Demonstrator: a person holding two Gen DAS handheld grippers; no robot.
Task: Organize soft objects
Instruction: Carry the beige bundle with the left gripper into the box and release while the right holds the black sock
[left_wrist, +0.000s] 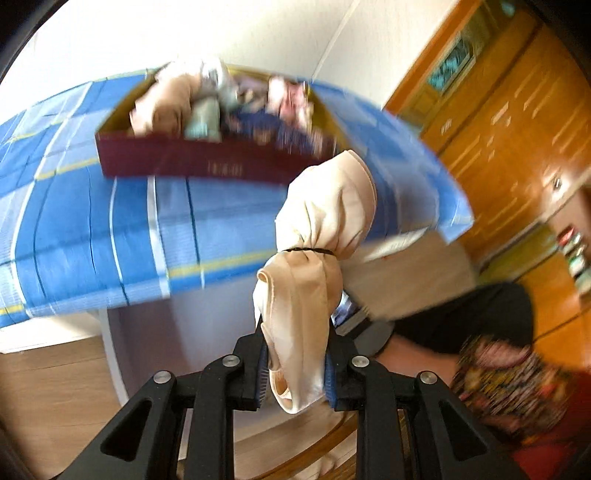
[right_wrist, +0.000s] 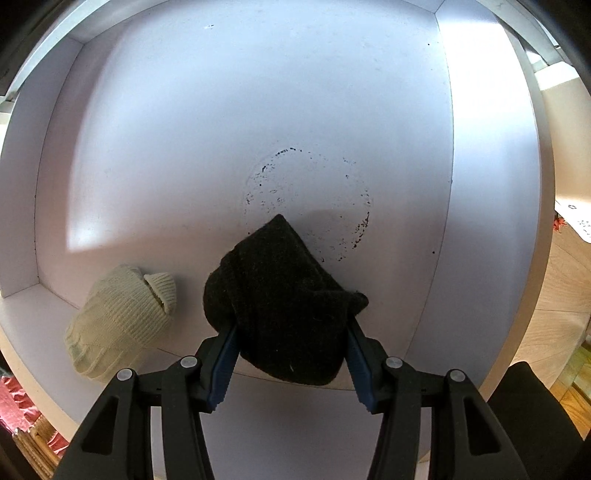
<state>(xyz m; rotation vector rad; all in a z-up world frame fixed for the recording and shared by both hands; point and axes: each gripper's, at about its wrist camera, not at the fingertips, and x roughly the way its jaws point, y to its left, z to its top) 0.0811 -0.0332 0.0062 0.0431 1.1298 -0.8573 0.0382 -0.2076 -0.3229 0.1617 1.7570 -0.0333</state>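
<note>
Beige garment bundle (left_wrist: 321, 236), tied with black hair band (left_wrist: 308, 251), clamped in left tool (left_wrist: 295, 376), aloft near maroon box (left_wrist: 207, 162) of clothes. Black knit sock (right_wrist: 284, 299) pinched by right tool (right_wrist: 291, 365) on white surface (right_wrist: 258, 110), beside cream sock (right_wrist: 118, 317).

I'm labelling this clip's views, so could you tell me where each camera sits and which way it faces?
Left wrist: on the left gripper, tilted downward toward a blue checked bed and maroon box; its fingers clamp a beige garment; a person's leg shows.
Right wrist: on the right gripper, facing steeply down at a white shelf; its fingers hold a black sock beside a cream sock.
Shared: nothing.
</note>
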